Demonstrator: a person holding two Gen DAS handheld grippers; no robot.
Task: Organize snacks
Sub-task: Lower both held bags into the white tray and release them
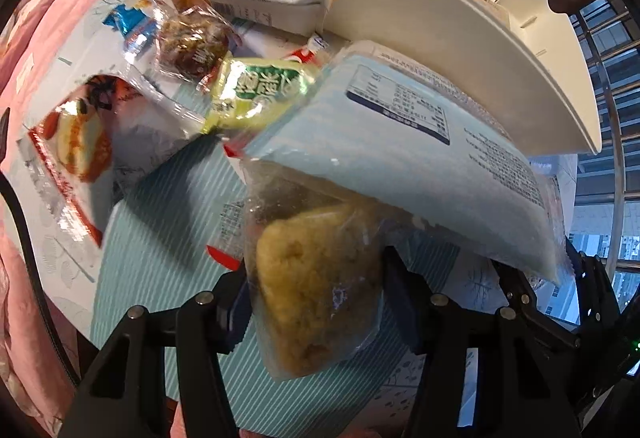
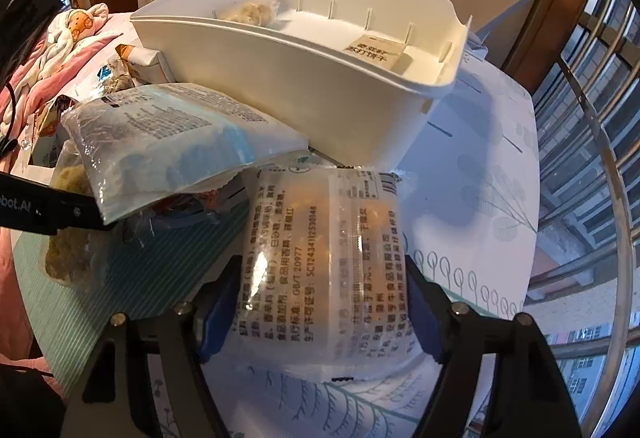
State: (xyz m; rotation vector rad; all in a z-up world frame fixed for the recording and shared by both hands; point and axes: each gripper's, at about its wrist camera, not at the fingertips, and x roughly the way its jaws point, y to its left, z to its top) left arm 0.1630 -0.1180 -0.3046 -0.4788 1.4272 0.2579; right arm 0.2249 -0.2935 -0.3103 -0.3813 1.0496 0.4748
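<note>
A: Left gripper (image 1: pixel 316 302), quick read?

B: Jaws either side of a clear cake packet (image 1: pixel 316 290), yellow crumbly cake inside. Pads look to be on the wrapper, so clamped on it. Packet sticks up out of the jaws, over the striped mat (image 1: pixel 168 238)

A: Handling?

B: Light, soft, crumbles if squeezed. Film is slick. I'd hold across the cake body, gently, not by the loose seal

A: Right gripper (image 2: pixel 320 302)?

B: Blue pads flank a white printed packet (image 2: pixel 320 258), back label up, orange bits showing through. Pads sit at its edges; closed on it as far as I can judge, wide grip

A: How does that one handle?

B: Light, puffy, film glossy so it may slide. Contents probably brittle. Grip across the middle as now

A: Further out?

B: Blue packet (image 1: pixel 400 158) lies beside the cake one, leaning toward the bin. Flat, floppy, bigger, better taken at an edge. Then the loose pile: green packet (image 1: pixel 256 94), brown cake packet (image 1: pixel 192 42), red packet (image 1: pixel 72 142)

A: And the goal?

B: White bin (image 2: pixel 304 78) at the back of the table, a couple of snacks already inside
</note>
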